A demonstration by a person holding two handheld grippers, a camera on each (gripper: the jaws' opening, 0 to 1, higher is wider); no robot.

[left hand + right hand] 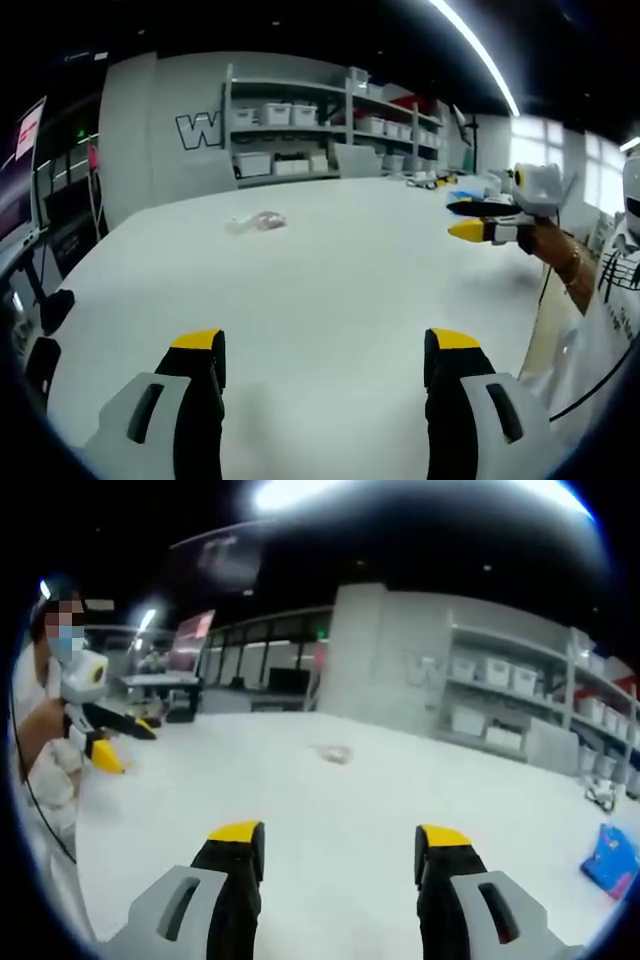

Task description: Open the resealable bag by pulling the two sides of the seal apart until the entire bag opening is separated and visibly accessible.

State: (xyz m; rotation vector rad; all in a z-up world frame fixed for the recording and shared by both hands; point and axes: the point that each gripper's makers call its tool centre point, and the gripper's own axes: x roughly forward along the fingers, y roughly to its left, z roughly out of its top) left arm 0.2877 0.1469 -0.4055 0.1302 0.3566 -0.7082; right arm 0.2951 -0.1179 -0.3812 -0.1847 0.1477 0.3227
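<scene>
Both tongs, left (325, 362) and right (340, 852), gape wide and empty above the counter (330, 270). The bag (258, 222) lies far off (apparently still sealed, though too small to tell).

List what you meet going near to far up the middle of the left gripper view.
Left tongs with jaws apart, then bare white table, then the small clear bag lying flat on it, then the table's far edge, then the shelves of white bins against the grey wall.

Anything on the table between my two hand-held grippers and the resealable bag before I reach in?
Nothing visible. The small clear resealable bag lies alone on the white table, with bare tabletop between it and both the left hand-held gripper and the right hand-held gripper.
</scene>
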